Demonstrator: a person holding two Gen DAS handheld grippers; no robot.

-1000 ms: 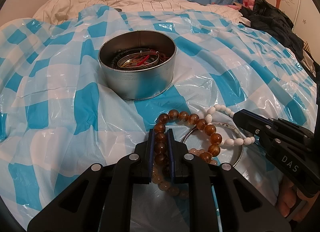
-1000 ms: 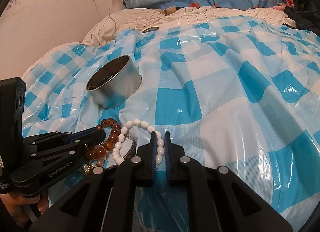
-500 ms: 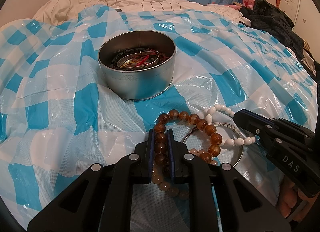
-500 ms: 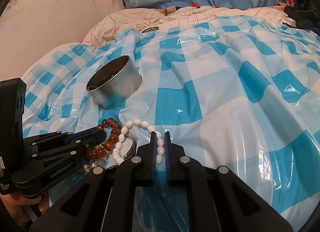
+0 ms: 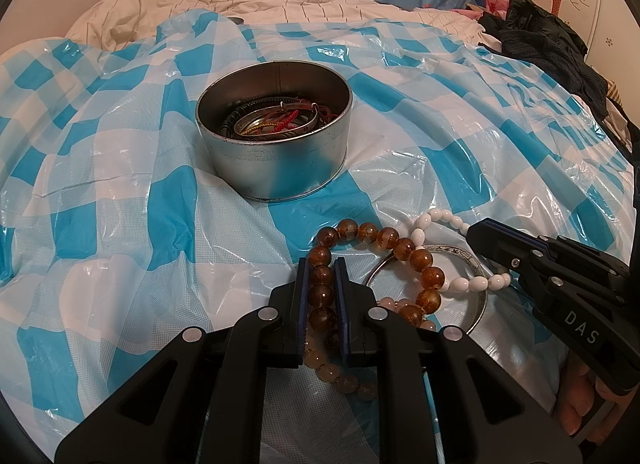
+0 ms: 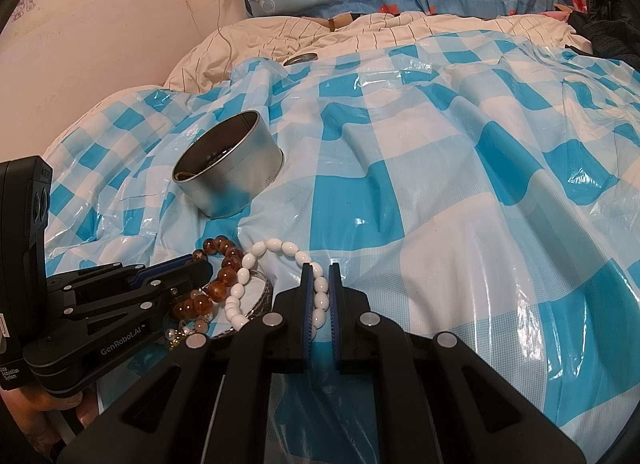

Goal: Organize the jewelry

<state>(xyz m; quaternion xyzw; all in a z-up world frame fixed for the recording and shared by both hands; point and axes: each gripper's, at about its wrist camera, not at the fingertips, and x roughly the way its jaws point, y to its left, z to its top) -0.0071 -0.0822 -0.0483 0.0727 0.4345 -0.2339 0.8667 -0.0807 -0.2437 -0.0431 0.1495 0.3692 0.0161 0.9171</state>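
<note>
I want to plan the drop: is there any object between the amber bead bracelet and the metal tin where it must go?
Nothing visible blocks it. The left gripper is shut on the amber bead bracelet, and only bare checkered sheet lies before the open metal tin. However, the white bead bracelet and a metal bangle overlap the amber one.

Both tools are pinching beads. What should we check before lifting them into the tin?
1. Left tool shut on the amber bracelet: ok.
2. Right tool shut on the white bracelet: ok.
3. Bracelets lying apart: not ok, they overlap above the silver bangle.
4. Tin upright and open: ok.
5. Room left in the tin: ok, jewelry sits low inside.
6. Pale bead strand free of the amber one: cannot tell.
</note>
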